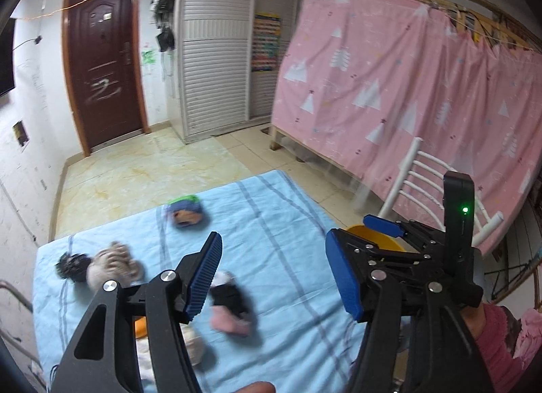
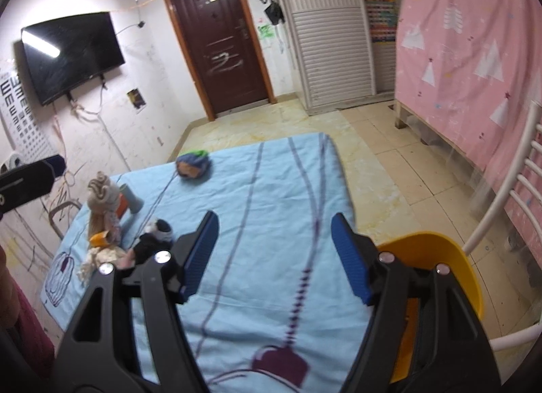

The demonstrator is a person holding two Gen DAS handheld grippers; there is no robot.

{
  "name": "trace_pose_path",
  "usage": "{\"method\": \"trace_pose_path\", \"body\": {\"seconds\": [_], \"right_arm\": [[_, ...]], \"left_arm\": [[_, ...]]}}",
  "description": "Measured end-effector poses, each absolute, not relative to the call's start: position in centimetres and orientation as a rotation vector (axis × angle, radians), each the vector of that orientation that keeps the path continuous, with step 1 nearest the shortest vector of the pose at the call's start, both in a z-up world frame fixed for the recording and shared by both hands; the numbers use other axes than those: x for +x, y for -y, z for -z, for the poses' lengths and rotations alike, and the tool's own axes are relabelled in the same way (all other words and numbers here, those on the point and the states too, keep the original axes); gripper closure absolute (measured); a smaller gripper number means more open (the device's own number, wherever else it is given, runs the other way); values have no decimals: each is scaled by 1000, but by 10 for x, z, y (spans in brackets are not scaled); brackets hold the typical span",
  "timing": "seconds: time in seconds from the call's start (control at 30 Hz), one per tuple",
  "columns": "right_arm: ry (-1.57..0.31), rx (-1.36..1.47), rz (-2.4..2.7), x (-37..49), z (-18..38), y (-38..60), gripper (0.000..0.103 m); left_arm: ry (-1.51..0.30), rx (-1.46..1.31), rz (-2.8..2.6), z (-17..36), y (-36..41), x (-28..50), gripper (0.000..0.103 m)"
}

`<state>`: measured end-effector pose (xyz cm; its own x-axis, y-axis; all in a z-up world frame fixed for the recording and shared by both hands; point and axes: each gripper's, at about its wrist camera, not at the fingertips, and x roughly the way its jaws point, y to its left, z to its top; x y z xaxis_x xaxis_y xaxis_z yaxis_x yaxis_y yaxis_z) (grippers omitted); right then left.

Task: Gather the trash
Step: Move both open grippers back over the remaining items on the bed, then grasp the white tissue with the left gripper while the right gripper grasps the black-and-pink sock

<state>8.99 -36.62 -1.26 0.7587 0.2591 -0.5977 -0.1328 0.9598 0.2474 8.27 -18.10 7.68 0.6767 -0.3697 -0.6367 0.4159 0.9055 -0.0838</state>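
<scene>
Your left gripper (image 1: 274,277) and right gripper (image 2: 274,254) hover with jaws parted, both empty. Trash lies left of frame on the blue sheet (image 2: 271,189): a crumpled wad (image 2: 193,164), an orange scrap (image 2: 99,239). Settle before closing; the yellow bin (image 2: 437,257) waits lower right.

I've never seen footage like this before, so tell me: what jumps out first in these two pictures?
Two black grippers with blue pads, the right gripper and the left gripper, fill the foreground, both open and empty. Below them lies a light blue sheet with small soft items scattered along its left side, among them a doll. A big pink curtain with white trees covers the right.
</scene>
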Motion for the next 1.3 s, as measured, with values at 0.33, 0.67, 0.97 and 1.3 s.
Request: {"method": "trace_pose_path", "body": {"seconds": [0.33,0.67,0.97,1.3], "right_arm": [[-714,142,-290,102,17,315,31],[-746,100,-358,112,25,272,27],[-782,74,-381,119,32,246,27],[-837,65,-388,128,46,228,27]], "left_arm": [[-712,35,351,-68,119,83,47],[-783,23,305,-33,76,78,46],[-849,63,314,2,55,74,42],[-939,89,311,38,46,86,36]]}}
